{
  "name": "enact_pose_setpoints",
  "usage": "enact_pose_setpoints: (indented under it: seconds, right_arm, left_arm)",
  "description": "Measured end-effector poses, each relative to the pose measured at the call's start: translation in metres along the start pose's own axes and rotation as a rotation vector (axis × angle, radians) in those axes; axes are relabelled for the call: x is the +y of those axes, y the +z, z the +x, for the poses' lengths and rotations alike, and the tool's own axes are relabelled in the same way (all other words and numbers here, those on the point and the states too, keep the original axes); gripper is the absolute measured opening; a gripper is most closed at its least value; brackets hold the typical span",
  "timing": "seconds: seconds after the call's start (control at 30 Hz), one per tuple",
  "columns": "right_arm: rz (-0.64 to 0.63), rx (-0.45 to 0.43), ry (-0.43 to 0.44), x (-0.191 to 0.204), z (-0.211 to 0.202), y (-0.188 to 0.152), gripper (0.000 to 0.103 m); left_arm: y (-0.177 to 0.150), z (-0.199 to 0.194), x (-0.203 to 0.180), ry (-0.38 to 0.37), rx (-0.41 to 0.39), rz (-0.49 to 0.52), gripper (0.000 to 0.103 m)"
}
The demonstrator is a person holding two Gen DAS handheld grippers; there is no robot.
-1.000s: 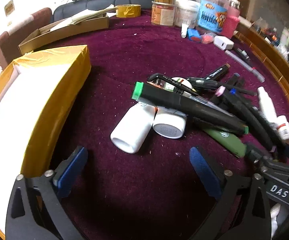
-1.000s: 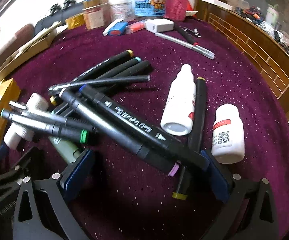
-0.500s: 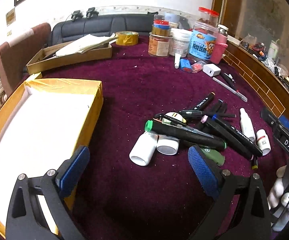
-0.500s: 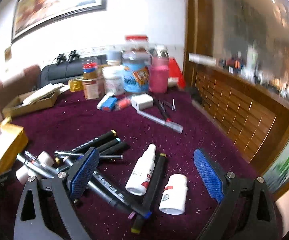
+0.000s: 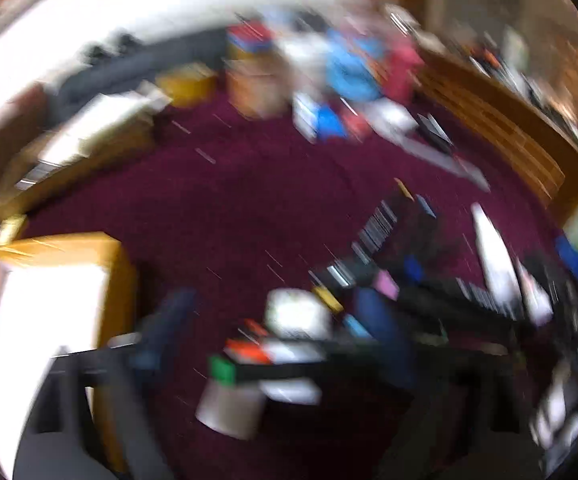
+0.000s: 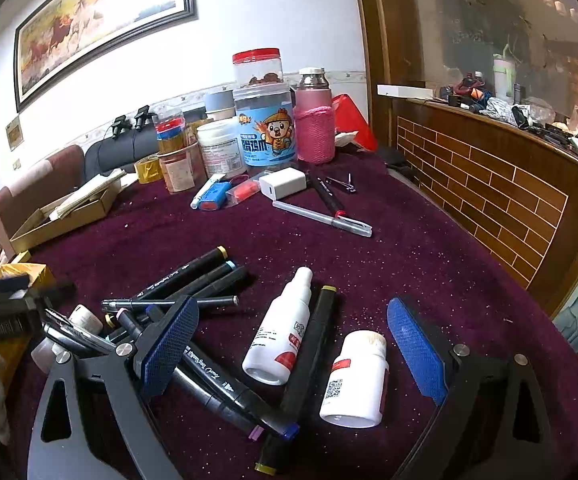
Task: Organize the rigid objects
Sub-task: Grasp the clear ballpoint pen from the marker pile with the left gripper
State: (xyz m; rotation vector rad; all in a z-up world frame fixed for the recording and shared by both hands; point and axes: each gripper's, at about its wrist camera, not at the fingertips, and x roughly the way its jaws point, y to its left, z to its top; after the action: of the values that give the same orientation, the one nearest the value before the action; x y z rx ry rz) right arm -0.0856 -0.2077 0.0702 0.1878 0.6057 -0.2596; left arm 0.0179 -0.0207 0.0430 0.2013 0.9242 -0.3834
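Note:
A heap of black markers [image 6: 193,292] lies on the purple cloth, with a white spray bottle [image 6: 283,332] and a white pill bottle [image 6: 355,384] beside them. My right gripper [image 6: 293,356] is open and empty, low over these two bottles. The left wrist view is badly blurred: my left gripper [image 5: 273,344] is open over the markers [image 5: 389,240] and a white bottle [image 5: 229,408]. The yellow-edged box [image 5: 49,320] with a white inside is at the left. The left gripper also shows in the right wrist view [image 6: 5,308].
Jars [image 6: 265,120], a pink flask [image 6: 315,120], a white charger [image 6: 283,182], pens [image 6: 321,218] and a tape roll [image 6: 149,168] crowd the far side. A flat cardboard box [image 6: 65,216] sits far left. A brick-patterned wooden counter [image 6: 489,184] borders the right.
Both grippers tilted up and pulled back from the heap. The left one is now swinging fast, blurring its view. The right one has come down over the two bottles.

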Motion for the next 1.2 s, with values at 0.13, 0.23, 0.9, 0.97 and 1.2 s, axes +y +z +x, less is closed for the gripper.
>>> enact_pose_setpoints:
  seconds: [0.13,0.23,0.9,0.97,1.2]
  right_arm:
    - [0.017,0.012,0.012,-0.004,0.001,0.000,0.093]
    - [0.031,0.023,0.019,-0.007,0.003,0.000,0.093]
    - [0.053,0.070,0.031,-0.010,0.014,-0.002,0.093]
    - [0.054,0.076,0.032,-0.010,0.015,-0.002,0.093]
    - [0.058,0.077,0.037,-0.011,0.016,-0.003,0.093]
  left_arm:
    - [-0.023,-0.012,-0.014,-0.141,0.077,0.040,0.050]
    - [-0.039,-0.032,-0.019,-0.203,0.066,0.076,0.049]
    - [-0.079,-0.034,-0.064,-0.207,0.089,0.251,0.011]
    - [-0.079,-0.040,-0.065,-0.228,0.086,0.237,0.012]
    - [-0.058,-0.012,-0.102,-0.127,0.044,0.295,0.013]
